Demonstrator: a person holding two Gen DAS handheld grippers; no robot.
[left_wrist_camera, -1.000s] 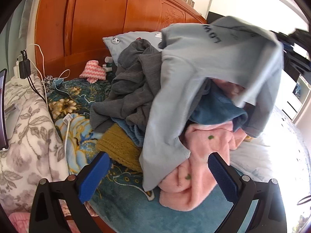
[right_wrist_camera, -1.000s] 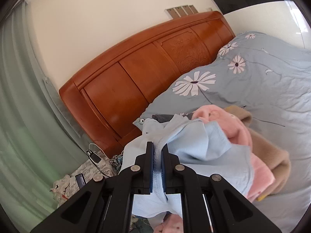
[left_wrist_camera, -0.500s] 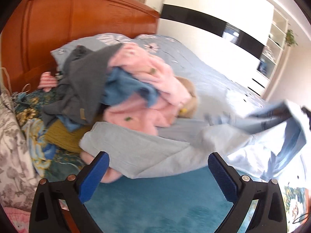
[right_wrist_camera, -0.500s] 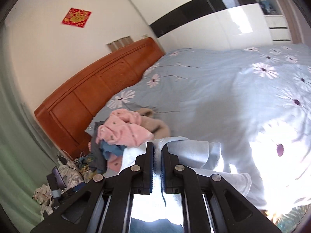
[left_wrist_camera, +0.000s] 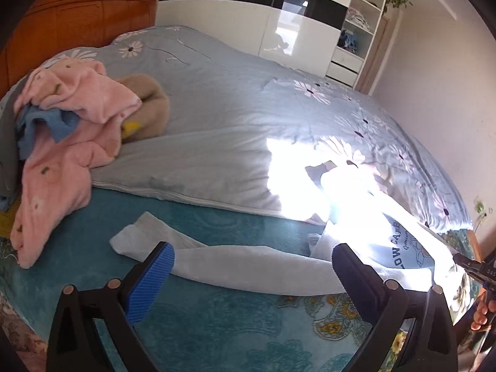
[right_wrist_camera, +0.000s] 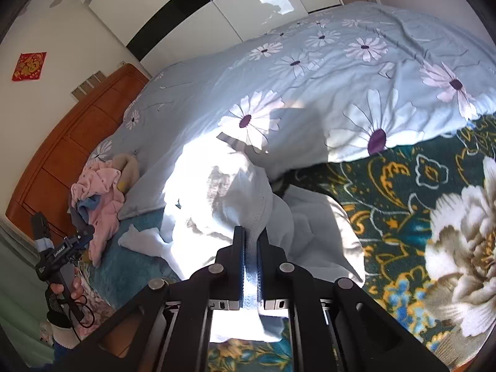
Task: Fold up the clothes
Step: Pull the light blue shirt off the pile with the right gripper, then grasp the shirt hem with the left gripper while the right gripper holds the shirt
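We had only begun. Our right gripper (right_wrist_camera: 251, 232) was clamped on the pale blue top (right_wrist_camera: 217, 192), sprawled unfolded mid-frame on the bed (left_wrist_camera: 217, 325). Our left gripper (left_wrist_camera: 251, 266) stood apart, empty. The clothes pile (left_wrist_camera: 68, 117) waited upper left.

Left gripper (left_wrist_camera: 252, 266) jaws wide apart; right gripper (right_wrist_camera: 251, 235) jaws pinched together

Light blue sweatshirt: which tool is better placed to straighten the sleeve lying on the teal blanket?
Left. The left tool is open just above the sleeve, while the right tool is shut on the light blue sweatshirt.
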